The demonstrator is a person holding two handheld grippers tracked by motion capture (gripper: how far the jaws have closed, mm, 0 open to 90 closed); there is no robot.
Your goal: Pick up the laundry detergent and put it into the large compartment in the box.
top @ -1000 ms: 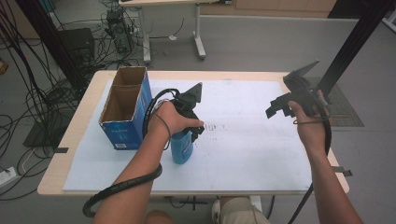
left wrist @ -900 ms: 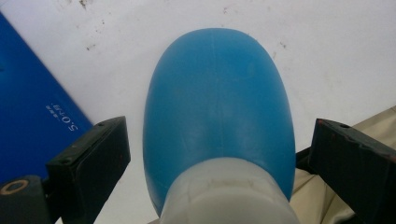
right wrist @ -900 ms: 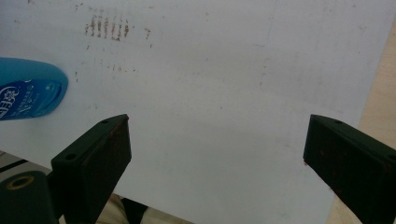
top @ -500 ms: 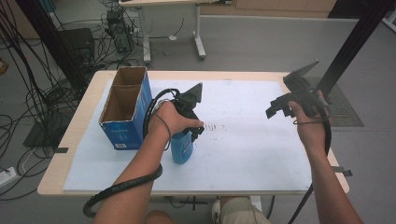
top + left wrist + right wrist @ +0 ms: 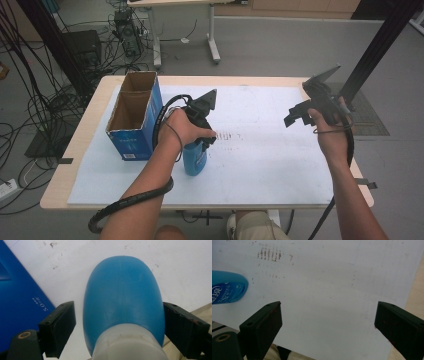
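white sheeting (image 5: 280, 170) covers our table, open blue box (image 5: 134, 120) at its left. just beside it stands the blue bottle (image 5: 122, 297), our left gripper (image 5: 117, 322) straddling it, jaws just been closing, one side short of contact. uneven pinch could tip it. right gripper (image 5: 328, 322) hangs wide open, holding nothing.

Open blue cardboard box (image 5: 134, 120) on white sheet (image 5: 270, 165); wooden table (image 5: 75, 150) beneath.

The blue bottle (image 5: 122, 302) stands between the left gripper (image 5: 117, 327) jaws, which have just been closing. The jaw at 3 o'clock touches it; a gap remains at 9. A blue box (image 5: 17, 302) lies toward 9 o'clock.
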